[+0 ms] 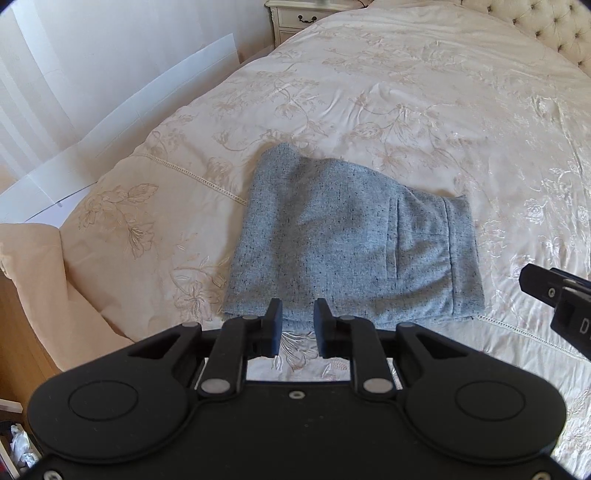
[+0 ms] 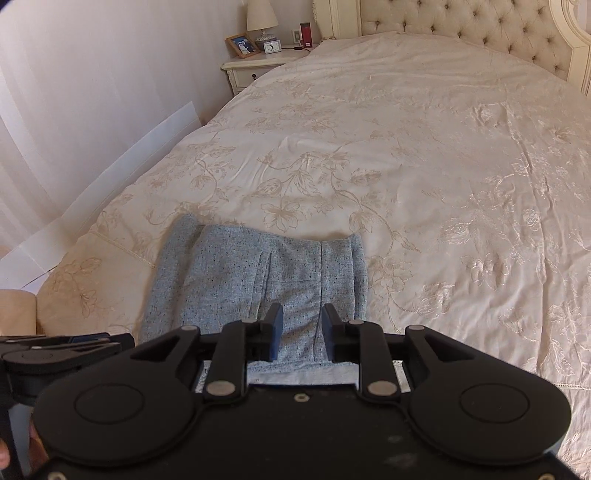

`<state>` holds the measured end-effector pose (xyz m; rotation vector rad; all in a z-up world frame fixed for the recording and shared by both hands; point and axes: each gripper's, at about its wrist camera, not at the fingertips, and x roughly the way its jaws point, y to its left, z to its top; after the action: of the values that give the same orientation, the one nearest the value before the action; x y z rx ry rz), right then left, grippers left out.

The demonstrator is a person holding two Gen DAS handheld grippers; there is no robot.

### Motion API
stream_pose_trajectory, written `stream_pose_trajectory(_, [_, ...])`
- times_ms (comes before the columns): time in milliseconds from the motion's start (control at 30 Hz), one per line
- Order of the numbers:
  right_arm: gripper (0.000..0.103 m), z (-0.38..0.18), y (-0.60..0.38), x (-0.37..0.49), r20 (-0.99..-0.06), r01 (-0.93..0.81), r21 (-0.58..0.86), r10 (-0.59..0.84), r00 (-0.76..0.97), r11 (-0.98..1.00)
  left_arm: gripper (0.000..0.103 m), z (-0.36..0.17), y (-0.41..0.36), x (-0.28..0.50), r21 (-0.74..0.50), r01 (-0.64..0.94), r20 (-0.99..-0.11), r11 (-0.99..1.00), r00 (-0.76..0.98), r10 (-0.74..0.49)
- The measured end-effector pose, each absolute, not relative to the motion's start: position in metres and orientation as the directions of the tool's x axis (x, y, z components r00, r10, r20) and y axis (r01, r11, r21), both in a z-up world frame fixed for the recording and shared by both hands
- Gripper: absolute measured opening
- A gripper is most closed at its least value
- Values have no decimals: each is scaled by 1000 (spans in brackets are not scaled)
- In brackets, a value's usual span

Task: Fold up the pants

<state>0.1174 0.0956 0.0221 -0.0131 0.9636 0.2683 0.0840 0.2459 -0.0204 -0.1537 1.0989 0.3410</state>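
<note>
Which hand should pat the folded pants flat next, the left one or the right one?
Probably right. The right gripper hangs over the folded grey pants, fingers apart, nothing between them. The left gripper sits off their near edge, over the bedspread.

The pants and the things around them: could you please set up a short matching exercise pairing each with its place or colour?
Things:
1. pants
2. table lamp
3. headboard
4. left gripper

Descriptions:
A. tufted and cream, at the far end of the bed
B. black, jaws apart with nothing between them
C. speckled blue-grey, folded on the bedspread
D. standing on the nightstand

Pairs: 1-C, 2-D, 3-A, 4-B
</note>
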Motion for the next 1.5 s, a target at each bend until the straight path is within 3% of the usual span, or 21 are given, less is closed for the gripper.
stream_pose_trajectory(1500, [26,16,97,95,-861,-283,46,182,474,958,28,-17,242,71,71,-350,-891,934,399,218])
